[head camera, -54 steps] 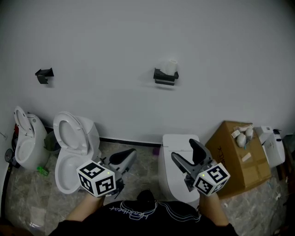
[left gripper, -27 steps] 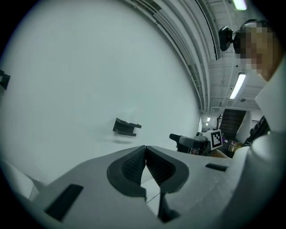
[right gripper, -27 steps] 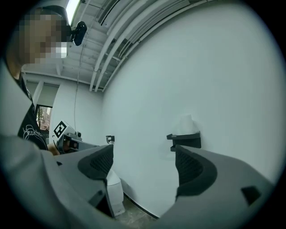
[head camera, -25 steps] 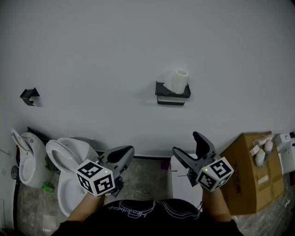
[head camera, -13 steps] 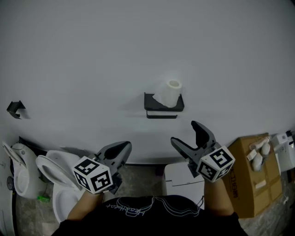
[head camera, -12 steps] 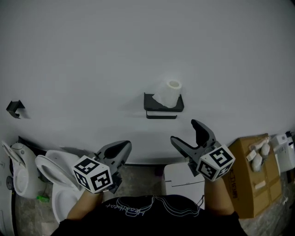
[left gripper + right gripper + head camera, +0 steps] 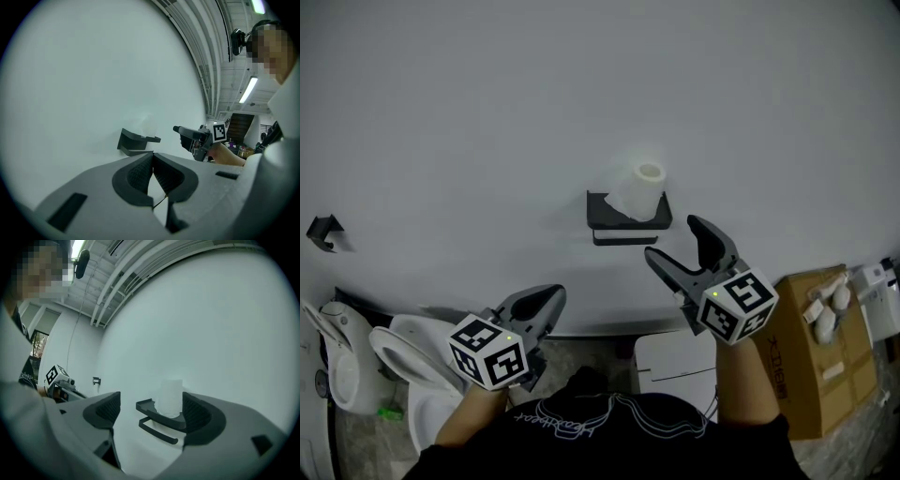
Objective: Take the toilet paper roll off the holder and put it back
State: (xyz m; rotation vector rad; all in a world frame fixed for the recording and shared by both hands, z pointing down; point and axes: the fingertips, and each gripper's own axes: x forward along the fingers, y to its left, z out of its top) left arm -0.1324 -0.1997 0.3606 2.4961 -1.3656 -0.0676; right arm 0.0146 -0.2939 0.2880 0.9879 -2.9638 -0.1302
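Rises nearer to the holder (image 7: 602, 208) than half a second ago with the right gripper (image 7: 675, 239), fingers spread wide and empty. Holds the left gripper (image 7: 546, 302) low, fingers clenched on nothing. Leaves the whole task ahead, seemingly: toilet paper roll (image 7: 639, 190) upright on the holder, untouched.

Pretty dim, flat light overall; gripper views are heavily fisheyed, with black vignetted corners and ceiling-tube glare.
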